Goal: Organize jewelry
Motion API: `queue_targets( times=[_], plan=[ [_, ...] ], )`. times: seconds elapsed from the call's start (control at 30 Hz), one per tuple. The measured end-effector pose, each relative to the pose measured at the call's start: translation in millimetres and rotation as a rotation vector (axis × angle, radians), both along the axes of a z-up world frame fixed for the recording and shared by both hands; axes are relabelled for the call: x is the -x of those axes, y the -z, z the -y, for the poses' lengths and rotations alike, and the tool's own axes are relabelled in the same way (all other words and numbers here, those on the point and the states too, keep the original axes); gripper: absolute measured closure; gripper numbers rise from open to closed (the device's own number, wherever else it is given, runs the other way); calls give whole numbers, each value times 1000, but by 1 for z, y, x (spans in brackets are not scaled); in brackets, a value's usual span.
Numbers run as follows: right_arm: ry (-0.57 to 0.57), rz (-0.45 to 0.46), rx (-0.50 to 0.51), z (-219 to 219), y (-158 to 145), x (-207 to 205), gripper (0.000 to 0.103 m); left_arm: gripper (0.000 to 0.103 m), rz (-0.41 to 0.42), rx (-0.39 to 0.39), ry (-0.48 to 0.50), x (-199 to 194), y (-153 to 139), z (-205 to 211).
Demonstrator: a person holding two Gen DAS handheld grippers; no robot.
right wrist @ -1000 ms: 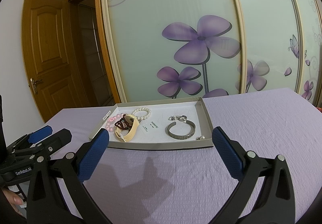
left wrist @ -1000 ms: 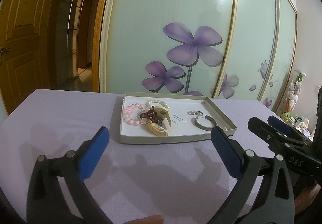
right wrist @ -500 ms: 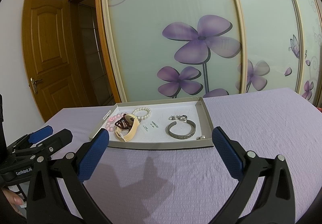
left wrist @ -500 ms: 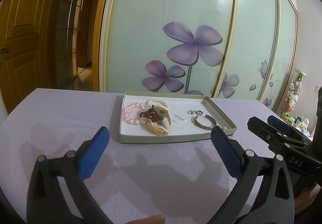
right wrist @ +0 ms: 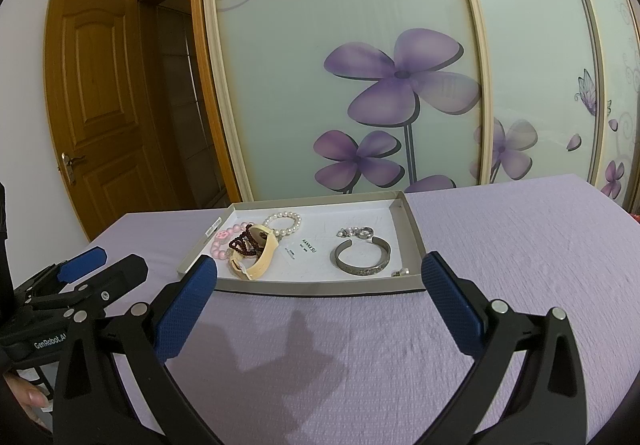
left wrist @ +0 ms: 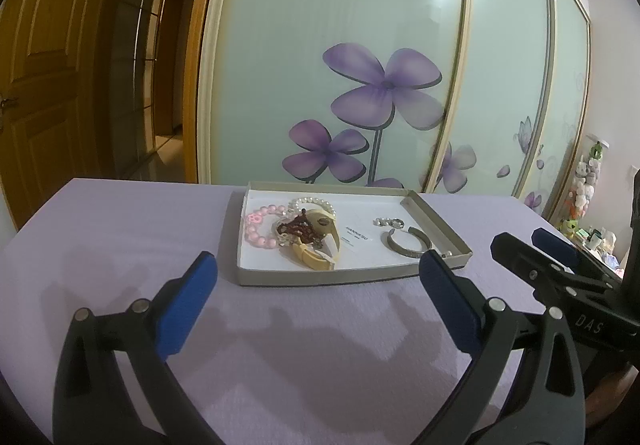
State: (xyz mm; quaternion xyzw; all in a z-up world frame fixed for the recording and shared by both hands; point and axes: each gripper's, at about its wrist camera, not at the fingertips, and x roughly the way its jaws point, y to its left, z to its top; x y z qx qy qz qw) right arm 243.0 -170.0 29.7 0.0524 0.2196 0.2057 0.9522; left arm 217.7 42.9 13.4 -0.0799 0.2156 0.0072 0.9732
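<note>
Hovering apart, empty: left tongs (left wrist: 318,279), right tongs (right wrist: 319,277); tray (right wrist: 320,288) ahead; bangle (right wrist: 363,256) unobstructed.

Left claw (left wrist: 318,277) hangs level, its blue-padded fingers (left wrist: 186,311) spread wide, gripping nothing; right claw (right wrist: 319,277) likewise gapes empty, level beside it.

I saw a surface covered in lilac cloth (right wrist: 500,265) carrying one shallow grey tray (right wrist: 412,229), set toward its far edge, left of centre in my right wrist view; the tray rested flat.
</note>
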Motion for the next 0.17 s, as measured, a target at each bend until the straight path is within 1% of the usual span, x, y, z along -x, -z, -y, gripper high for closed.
queue_targets(
  times=[0.17],
  plan=[
    [0, 0, 0, 0, 0, 0, 1, 2, -2, 5, 3, 0, 1, 0]
  ],
)
